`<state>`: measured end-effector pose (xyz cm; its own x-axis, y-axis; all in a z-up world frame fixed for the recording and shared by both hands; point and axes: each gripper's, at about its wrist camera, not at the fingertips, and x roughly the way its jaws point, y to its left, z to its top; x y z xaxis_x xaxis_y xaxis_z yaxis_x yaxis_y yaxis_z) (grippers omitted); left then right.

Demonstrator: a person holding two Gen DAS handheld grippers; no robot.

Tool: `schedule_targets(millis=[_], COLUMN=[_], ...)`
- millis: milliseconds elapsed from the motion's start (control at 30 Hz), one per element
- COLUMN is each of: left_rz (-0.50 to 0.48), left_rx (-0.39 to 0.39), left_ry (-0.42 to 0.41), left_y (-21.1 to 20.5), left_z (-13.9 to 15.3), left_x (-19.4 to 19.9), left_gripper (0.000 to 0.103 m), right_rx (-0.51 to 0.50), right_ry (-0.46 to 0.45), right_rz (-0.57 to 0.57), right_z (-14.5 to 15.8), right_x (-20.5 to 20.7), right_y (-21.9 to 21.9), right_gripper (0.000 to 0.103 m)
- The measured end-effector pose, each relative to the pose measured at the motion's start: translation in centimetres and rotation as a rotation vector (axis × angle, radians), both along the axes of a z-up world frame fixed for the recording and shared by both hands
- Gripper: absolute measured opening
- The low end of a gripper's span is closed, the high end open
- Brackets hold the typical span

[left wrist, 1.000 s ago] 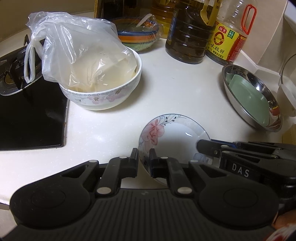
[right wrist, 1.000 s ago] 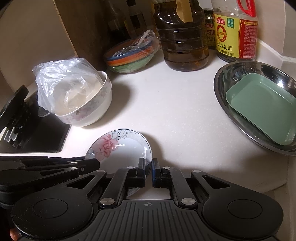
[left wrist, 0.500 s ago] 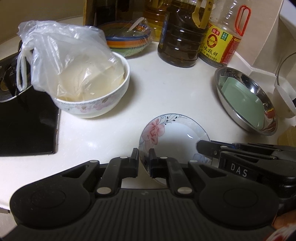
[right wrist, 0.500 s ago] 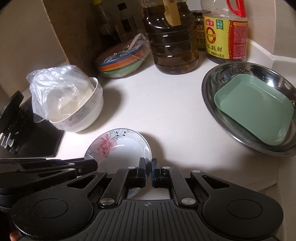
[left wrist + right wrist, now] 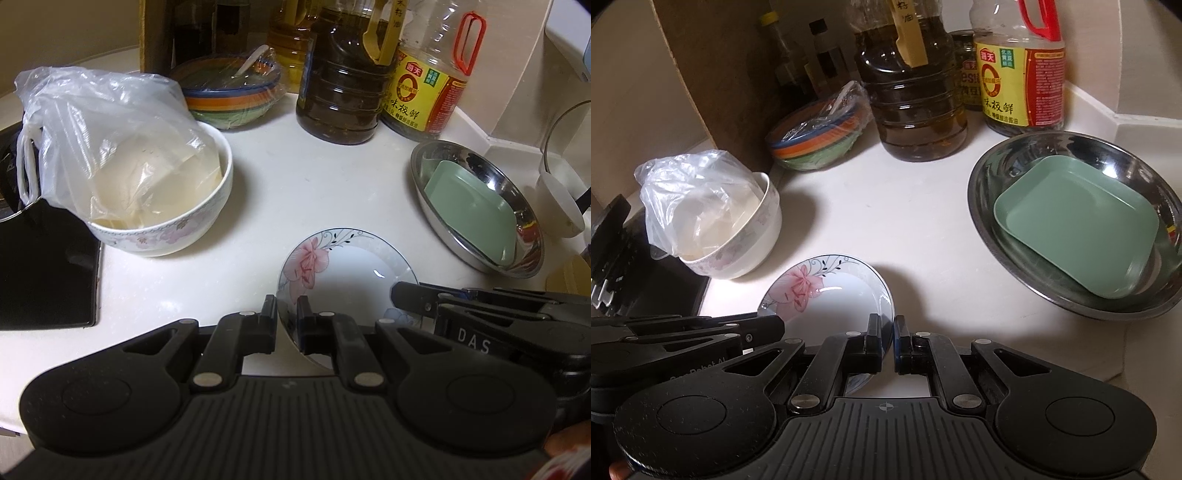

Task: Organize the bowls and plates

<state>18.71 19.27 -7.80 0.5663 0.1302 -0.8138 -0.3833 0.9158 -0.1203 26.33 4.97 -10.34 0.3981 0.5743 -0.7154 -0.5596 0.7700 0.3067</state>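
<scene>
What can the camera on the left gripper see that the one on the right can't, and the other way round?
Only the left view shows a white ladle beyond the steel basin. Only the right view shows a dark-lidded jar between the oil jug and the soy sauce. Both show the flowered plate, gripped at its rim by the left hand-held gripper and the right hand-held gripper, and the bagged bowl.

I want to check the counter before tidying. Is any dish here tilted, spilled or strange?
Yes. The green tray lies tilted inside the steel bowl, one edge up its wall. The floral bowl holds a plastic bag that hangs over its rim. No spill shows.
</scene>
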Motion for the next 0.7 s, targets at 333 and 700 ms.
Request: schedule_targets(millis=[333, 700], left_rz=[-0.014, -0.046], left_rx=[0.006, 0.018], left_ry=[-0.011, -0.034], left_y=[-0.6, -1.7], left_z=[0.5, 1.5], left_x=[0.6, 2.1], left_gripper=[0.009, 0.009], right_rx=[0.009, 0.028], right_ry=[-0.002, -0.014], right_rz=[-0.018, -0.052], right_z=[0.3, 1.1], right_x=[0.5, 1.5], right_y=[-0.8, -2.2], right_gripper=[0.006, 0.006])
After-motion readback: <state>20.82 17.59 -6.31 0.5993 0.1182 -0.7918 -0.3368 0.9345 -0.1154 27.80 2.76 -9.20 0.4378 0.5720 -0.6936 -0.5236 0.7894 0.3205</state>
